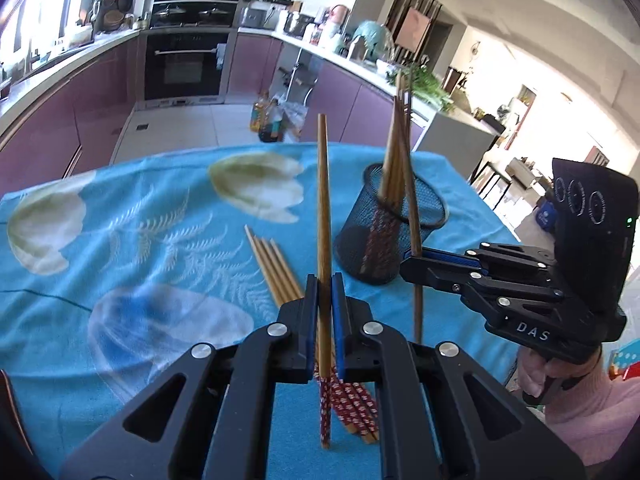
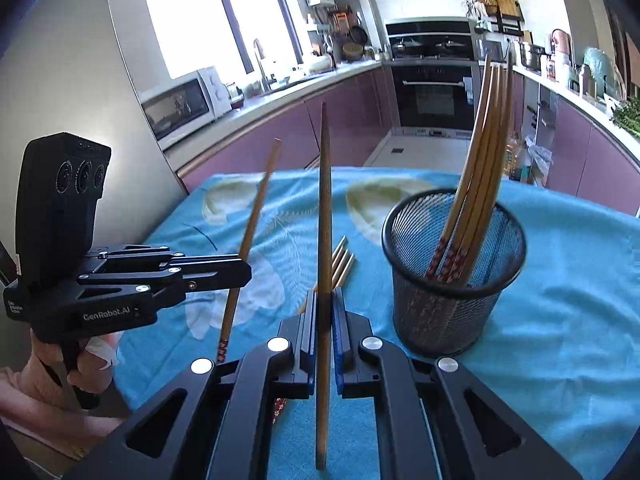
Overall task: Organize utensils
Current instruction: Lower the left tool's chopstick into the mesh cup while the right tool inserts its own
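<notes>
From my left wrist, my left jaws (image 1: 325, 320) are clamping a chopstick (image 1: 323, 208) upright; the cup (image 1: 390, 232) is standing ahead to the right. From my right wrist, my right jaws (image 2: 325, 320) are pinching another chopstick (image 2: 324, 216) upright, nearer the cup (image 2: 452, 280)

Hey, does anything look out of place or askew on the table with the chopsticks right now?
Nothing is spilled or damaged. A few loose chopsticks lie on the blue cloth beside the mesh cup, not yet in it. The left gripper and right gripper each pinch one chopstick upright.
</notes>
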The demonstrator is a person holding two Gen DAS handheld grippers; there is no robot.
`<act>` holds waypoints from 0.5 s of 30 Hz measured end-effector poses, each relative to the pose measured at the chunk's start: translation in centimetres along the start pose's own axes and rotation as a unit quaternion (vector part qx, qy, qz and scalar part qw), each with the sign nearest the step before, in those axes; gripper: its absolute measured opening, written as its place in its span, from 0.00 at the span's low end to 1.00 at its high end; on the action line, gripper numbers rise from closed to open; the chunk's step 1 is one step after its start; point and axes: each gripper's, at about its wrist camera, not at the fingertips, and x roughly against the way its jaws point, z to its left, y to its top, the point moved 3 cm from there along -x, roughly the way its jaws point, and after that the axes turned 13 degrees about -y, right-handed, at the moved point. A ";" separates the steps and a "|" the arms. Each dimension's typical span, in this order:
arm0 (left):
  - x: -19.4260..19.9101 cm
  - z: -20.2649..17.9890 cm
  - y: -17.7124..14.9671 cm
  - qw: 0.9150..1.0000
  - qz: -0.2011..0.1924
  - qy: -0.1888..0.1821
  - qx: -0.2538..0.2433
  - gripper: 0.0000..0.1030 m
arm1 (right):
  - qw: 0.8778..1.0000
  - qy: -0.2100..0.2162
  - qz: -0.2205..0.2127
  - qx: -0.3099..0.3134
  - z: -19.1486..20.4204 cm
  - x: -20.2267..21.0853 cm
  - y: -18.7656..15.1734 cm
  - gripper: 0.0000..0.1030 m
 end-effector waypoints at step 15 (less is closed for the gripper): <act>4.0 -3.5 5.9 0.995 -0.077 -0.037 -0.047 0.07 | 0.997 -0.005 -0.074 -0.019 -2.7 4.2 3.9 0.06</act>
